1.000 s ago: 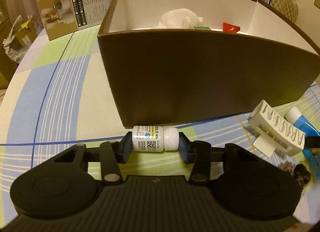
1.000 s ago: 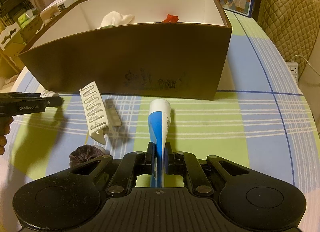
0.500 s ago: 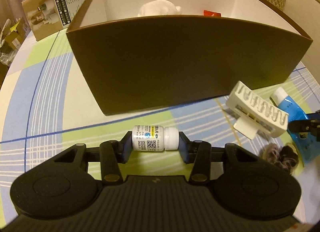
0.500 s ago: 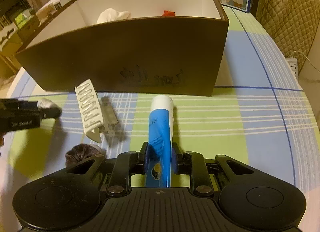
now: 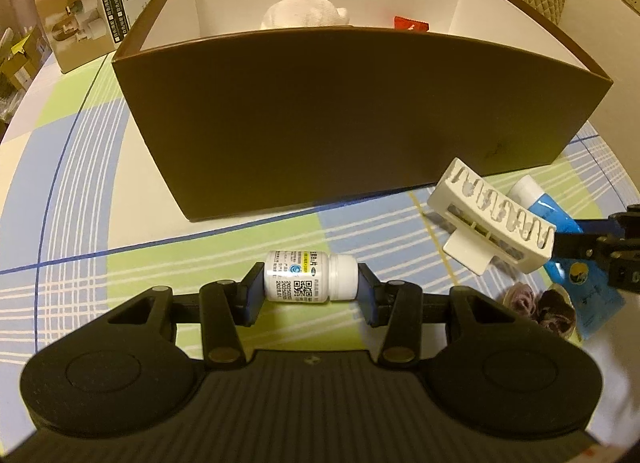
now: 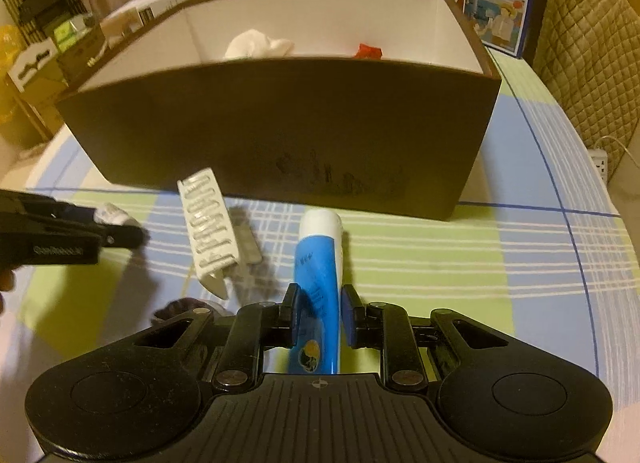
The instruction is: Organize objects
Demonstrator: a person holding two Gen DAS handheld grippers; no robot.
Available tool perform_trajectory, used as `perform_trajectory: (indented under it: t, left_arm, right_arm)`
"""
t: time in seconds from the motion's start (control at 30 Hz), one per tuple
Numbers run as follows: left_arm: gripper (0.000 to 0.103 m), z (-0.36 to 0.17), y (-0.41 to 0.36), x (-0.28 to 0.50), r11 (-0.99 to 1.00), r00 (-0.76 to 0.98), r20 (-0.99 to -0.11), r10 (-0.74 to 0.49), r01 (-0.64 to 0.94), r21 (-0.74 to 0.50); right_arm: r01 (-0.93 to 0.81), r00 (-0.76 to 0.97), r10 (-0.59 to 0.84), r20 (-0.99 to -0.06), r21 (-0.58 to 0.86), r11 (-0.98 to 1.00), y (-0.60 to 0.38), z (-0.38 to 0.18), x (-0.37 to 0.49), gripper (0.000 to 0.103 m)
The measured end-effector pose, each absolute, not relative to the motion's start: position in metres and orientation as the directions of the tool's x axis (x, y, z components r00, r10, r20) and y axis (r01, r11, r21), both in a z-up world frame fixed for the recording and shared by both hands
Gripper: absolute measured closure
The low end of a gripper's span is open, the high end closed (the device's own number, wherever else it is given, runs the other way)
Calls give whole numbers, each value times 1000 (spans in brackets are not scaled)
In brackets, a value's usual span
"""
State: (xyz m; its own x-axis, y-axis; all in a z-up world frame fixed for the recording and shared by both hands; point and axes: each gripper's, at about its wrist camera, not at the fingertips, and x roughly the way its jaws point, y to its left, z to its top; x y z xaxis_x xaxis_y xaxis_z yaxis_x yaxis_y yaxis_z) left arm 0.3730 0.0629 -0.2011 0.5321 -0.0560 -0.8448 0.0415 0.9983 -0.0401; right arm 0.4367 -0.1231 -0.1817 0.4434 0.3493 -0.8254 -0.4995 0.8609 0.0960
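Left wrist view: left hand-held gripper [image 5: 311, 290] clamps bottle [image 5: 310, 281] sideways, in front of box [image 5: 344, 111]. Right hand-held gripper [image 6: 319, 313] pinches blue tube [image 6: 319, 275], cap toward box. White rack [image 6: 209, 223] on surface [image 6: 440, 255], just before box.

Both wrist views low, close, facing brown box [image 5: 360, 119]; share it.

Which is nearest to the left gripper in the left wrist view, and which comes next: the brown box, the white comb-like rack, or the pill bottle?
1. Pill bottle: held sideways between the fingers of the left gripper.
2. White comb-like rack: on the tablecloth, ahead and to the right.
3. Brown box: straight ahead, behind both.
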Motion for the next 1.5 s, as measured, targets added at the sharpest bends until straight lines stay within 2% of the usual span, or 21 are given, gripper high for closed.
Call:
perform_trajectory:
  t: [0.47,0.7,0.77,0.83,0.87,0.93,1.0,1.5]
  left_arm:
    - [61,-200,65,377,998,531,-845,-68,36,-58]
    - [61,-199,67,374,997,532,-844,-72,38,-61]
    - [61,-199,68,374,997,532,-844,-72,39,-61]
    - [61,-199,68,373,997,531,-844,-72,40,-60]
    - [61,-198,68,373,997,531,-844,-72,40,-60]
    - [61,-198,69,374,997,531,-844,-73,39,-62]
    - [61,-198,70,374,997,531,-844,-74,39,-63]
    - [61,-198,67,375,997,530,-845,-74,38,-64]
  right_arm:
    - [-547,439,416,-797,131,827,-107,-184,440,84]
    - [-552,414,420,-808,144,822,-101,-193,443,77]
    - [-557,412,421,-808,141,818,-100,-193,442,80]
    - [-589,419,422,-804,113,800,-98,-187,439,97]
    - [-605,414,395,-820,76,793,-94,-184,437,98]
    - [-627,449,326,-832,-33,779,-90,-180,431,99]
    - [-650,468,319,-824,-77,756,-89,-180,428,99]
    - [-628,466,350,-813,-26,777,-82,-195,435,97]
